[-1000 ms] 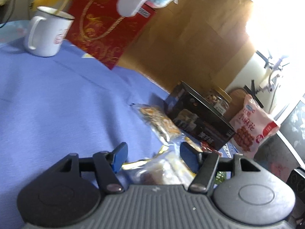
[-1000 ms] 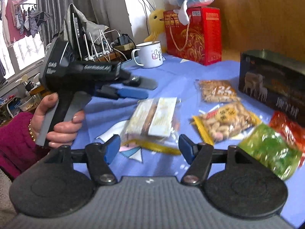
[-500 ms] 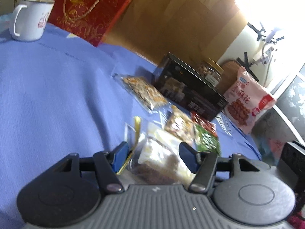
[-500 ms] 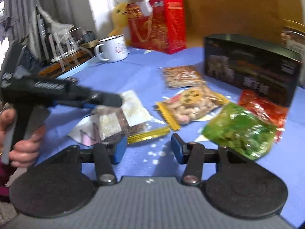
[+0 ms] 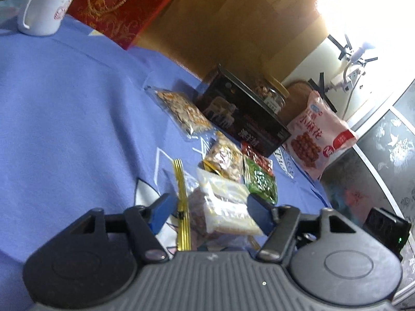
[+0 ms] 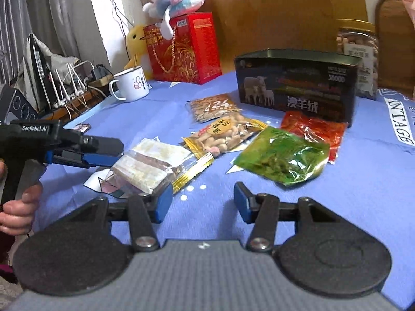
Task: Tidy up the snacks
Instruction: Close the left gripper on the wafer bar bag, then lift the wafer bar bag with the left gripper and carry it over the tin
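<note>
Several snack packets lie on the blue cloth. A clear packet with a gold strip lies nearest; in the left wrist view it sits between the fingers of my open left gripper, whether touched I cannot tell. The left gripper also shows in the right wrist view, its tips at the packet's left end. Beyond lie a peanut packet, a nut packet, a green packet and a red packet. My right gripper is open and empty above the cloth.
A dark tin box stands behind the packets, with a nut jar behind it. A white mug and a red gift box with a plush toy stand at the back left. A pink snack bag leans at the table's far edge.
The left gripper has lowered and brought its open fingers around the clear packet's end. The right gripper has swung right and drawn back from that packet.
</note>
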